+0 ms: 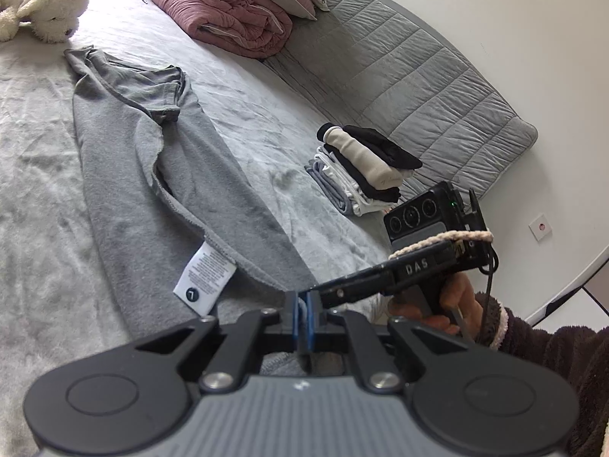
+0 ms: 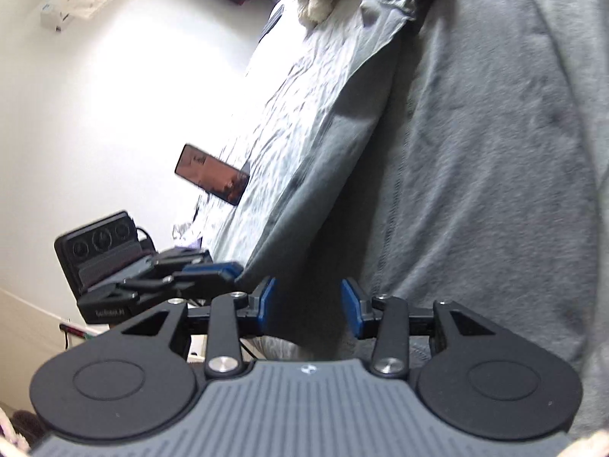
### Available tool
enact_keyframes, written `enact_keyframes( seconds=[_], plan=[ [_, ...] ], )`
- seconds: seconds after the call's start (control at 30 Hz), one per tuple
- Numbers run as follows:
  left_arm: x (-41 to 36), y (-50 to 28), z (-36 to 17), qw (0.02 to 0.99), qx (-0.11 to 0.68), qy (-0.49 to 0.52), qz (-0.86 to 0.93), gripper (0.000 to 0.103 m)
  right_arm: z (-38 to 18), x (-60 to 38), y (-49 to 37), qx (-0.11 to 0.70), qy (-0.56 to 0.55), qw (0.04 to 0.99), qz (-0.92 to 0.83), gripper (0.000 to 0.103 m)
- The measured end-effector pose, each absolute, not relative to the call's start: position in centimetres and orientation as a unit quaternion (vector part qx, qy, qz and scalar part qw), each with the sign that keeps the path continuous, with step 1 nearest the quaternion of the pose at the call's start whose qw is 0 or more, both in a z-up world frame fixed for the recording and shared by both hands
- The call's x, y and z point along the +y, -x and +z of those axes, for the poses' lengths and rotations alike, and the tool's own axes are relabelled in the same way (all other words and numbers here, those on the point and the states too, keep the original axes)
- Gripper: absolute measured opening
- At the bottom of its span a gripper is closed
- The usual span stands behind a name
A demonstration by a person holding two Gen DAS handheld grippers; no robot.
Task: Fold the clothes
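A grey T-shirt (image 1: 152, 175) lies inside out and lengthwise on the bed (image 1: 34, 198), its white size label (image 1: 203, 278) showing near the hem. My left gripper (image 1: 303, 314) is shut on the hem's edge, a bit of cloth pinched between its blue pads. The right gripper (image 1: 314, 291) reaches in from the right, held by a hand in a dark fleecy sleeve, with its tips right beside the left one. In the right wrist view the right gripper (image 2: 309, 301) stands open, its pads apart in front of the shirt (image 2: 475, 152). The left gripper (image 2: 228, 269) grips the hem just to its left.
A stack of folded clothes (image 1: 365, 167) sits to the right of the shirt by a grey quilted mat (image 1: 399, 76). A rolled pink duvet (image 1: 228, 11) and a white plush toy (image 1: 42, 7) lie at the far end. A phone (image 2: 212, 174) rests at the bed's edge.
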State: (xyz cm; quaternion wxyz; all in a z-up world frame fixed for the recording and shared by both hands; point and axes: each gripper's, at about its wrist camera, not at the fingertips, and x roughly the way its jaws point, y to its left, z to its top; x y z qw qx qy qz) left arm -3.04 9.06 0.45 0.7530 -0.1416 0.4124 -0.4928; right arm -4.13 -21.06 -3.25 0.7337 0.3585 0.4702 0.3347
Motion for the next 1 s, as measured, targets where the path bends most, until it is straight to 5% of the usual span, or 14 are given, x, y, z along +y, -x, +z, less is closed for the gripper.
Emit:
enact_keyframes(
  seconds=[0.7,1.0],
  plan=[
    [1.9,3.9,-4.5,0.702,0.497,0.031,-0.508,0.005,-3.5,-22.2,1.6,0.446,-0.372,0.770,0.264,0.044],
    [4.8,3.3,-2.8,0.722,0.473,0.054,-0.502,0.022,-3.6,-19.6,-0.3,0.443,-0.316,0.800,0.251,0.044]
  ],
)
